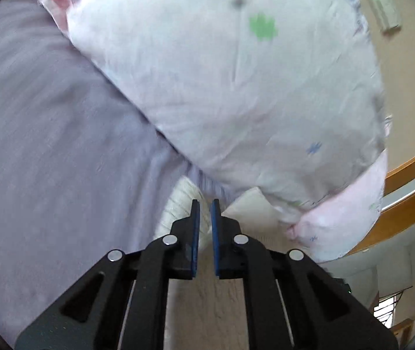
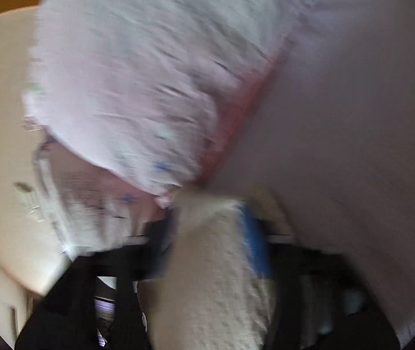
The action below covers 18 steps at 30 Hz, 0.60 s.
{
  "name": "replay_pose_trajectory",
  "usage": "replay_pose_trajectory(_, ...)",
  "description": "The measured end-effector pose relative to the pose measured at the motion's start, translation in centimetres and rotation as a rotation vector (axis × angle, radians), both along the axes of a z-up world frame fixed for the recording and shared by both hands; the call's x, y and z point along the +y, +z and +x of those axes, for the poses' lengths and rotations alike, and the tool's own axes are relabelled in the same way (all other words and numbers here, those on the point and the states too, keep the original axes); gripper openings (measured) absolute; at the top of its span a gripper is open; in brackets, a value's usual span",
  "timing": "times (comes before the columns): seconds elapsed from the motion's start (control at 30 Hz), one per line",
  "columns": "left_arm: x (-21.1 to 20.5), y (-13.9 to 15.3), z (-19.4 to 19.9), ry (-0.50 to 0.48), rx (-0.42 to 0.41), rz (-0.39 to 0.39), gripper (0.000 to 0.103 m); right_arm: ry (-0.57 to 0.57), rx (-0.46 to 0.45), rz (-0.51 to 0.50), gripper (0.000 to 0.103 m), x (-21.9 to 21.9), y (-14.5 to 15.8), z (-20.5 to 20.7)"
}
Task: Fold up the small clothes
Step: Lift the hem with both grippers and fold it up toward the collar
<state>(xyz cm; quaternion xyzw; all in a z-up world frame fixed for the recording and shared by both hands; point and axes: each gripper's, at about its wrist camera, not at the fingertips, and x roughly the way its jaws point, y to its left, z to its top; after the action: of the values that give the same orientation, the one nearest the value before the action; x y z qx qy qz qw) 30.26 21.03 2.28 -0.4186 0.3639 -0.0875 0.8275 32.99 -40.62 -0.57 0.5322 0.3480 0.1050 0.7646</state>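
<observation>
Your left gripper (image 1: 204, 204) kept its jaws nearly together, empty, below the pale printed garment (image 1: 236, 87). Your right gripper's (image 2: 207, 233) jaw state was blurred: cannot tell.

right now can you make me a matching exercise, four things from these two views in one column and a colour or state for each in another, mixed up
Things:
1. bed sheet
2. printed garment
3. left gripper
4. wooden ledge

Colours or states:
A. orange-brown, at the right edge
B. pale lilac, spread flat
C. narrow gap between blue pads, nothing between them
D. white-pink with a green blotch, lifted up

Pairs: 1-B, 2-D, 3-C, 4-A
</observation>
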Motion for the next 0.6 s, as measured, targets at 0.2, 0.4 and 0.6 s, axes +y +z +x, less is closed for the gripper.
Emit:
replay_pose_trajectory(0.2,0.8,0.4,-3.4,-0.051,0.03,0.02,0.05,0.0,-0.218,-0.088,0.1,-0.6,3.7,-3.8)
replay_pose_trajectory(0.4,-2.0,-1.5,-3.4,-0.152,0.124,0.079,0.056,0.048,-0.179,-0.137,0.1,0.3,2.2,-3.6)
replay_pose_trajectory(0.6,-4.5,-2.3,-3.2,-0.162,0.147,0.118,0.032,0.075,-0.206,-0.168,0.1,1.2,2.3,-3.8)
